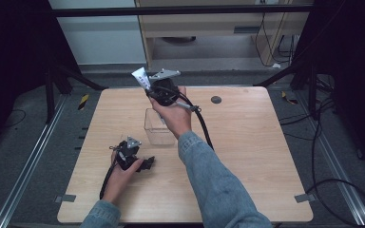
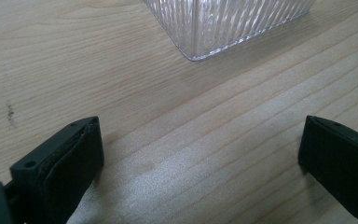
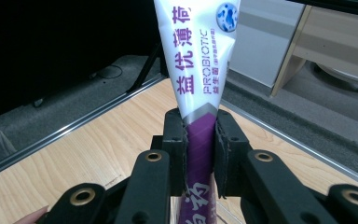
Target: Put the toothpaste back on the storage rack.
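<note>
Item 1, nearest the lens in the right gripper view: right gripper, its 2 black jaws pressed onto the purple lower part of a toothpaste tube. The tube is white above with purple lettering and "PROBIOTIC" printed along it; it stands up between the pads, flat sealed end uppermost.

In the high view the tube pokes out up and to the left of the right gripper, raised above the far edge of the table. The right hand wraps the gripper body from below, forearm in a denim sleeve stretched diagonally from the bottom edge towards the table's far side.

Item 2: clear ribbed plastic box, on the table just under and nearer than the right hand.

Item 3: left gripper, low over the wood near the front left, held by the left hand and pointing right. Its 2 jaws stand spread wide with bare tabletop between them; the box corner lies ahead
</note>
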The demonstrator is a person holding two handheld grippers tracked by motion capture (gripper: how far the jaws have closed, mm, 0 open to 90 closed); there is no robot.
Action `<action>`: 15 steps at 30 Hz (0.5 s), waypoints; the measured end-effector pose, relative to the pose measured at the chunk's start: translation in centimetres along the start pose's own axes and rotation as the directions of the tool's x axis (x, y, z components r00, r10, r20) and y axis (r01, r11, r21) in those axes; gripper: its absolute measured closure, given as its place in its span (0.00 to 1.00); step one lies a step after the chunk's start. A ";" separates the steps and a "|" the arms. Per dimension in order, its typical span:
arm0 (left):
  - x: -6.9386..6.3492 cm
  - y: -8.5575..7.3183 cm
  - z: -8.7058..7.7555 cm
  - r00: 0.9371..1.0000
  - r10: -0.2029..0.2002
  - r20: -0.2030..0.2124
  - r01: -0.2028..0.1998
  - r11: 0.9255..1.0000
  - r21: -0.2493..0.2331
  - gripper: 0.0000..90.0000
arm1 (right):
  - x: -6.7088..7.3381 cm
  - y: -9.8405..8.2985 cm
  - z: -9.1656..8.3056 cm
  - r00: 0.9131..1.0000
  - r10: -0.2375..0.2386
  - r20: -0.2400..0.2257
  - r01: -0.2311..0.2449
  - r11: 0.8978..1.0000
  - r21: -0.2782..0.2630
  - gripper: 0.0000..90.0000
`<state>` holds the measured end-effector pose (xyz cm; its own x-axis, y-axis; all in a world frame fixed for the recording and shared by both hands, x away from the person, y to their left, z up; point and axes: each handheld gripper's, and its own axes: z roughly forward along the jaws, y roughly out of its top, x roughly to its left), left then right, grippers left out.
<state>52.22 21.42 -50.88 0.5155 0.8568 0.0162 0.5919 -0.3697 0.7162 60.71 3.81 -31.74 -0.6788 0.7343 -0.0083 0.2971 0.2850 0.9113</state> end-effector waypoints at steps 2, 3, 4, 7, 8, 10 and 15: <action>0.0 0.0 0.0 1.000 0.000 0.000 0.000 1.000 0.000 0.00 | 0.1 -0.2 0.2 1.000 0.000 -0.004 0.000 1.000 -0.007 0.86; 0.0 0.0 0.0 1.000 0.000 0.000 0.000 1.000 0.000 0.00 | 0.1 -0.4 0.3 1.000 -0.002 -0.004 0.002 1.000 -0.008 0.86; 0.0 0.0 0.0 1.000 0.000 0.000 0.000 1.000 0.000 0.00 | 0.1 -0.4 0.3 1.000 -0.002 -0.004 0.002 1.000 -0.008 0.86; 0.0 0.0 0.0 1.000 0.000 0.000 0.000 1.000 0.000 0.00 | 0.1 -0.8 0.7 1.000 0.002 -0.007 -0.002 1.000 -0.009 0.86; 0.0 0.0 0.0 1.000 0.000 0.000 0.000 1.000 0.000 0.00 | 0.1 -0.8 0.7 1.000 0.003 -0.005 -0.003 1.000 -0.008 0.86; 0.0 0.0 0.0 1.000 0.000 0.000 0.000 1.000 0.000 0.00 | 0.1 -0.9 0.8 1.000 0.001 -0.004 -0.001 1.000 -0.007 0.86; 0.0 0.0 0.0 1.000 -0.001 0.000 0.001 1.000 0.000 0.00 | -0.3 -1.2 1.2 1.000 -0.012 -0.004 0.011 1.000 -0.003 0.86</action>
<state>52.22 21.41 -50.88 0.5150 0.8570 0.0159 0.5924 -0.3693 0.7160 61.40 3.98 -33.33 -0.6849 0.7284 -0.0171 0.2875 0.2917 0.9123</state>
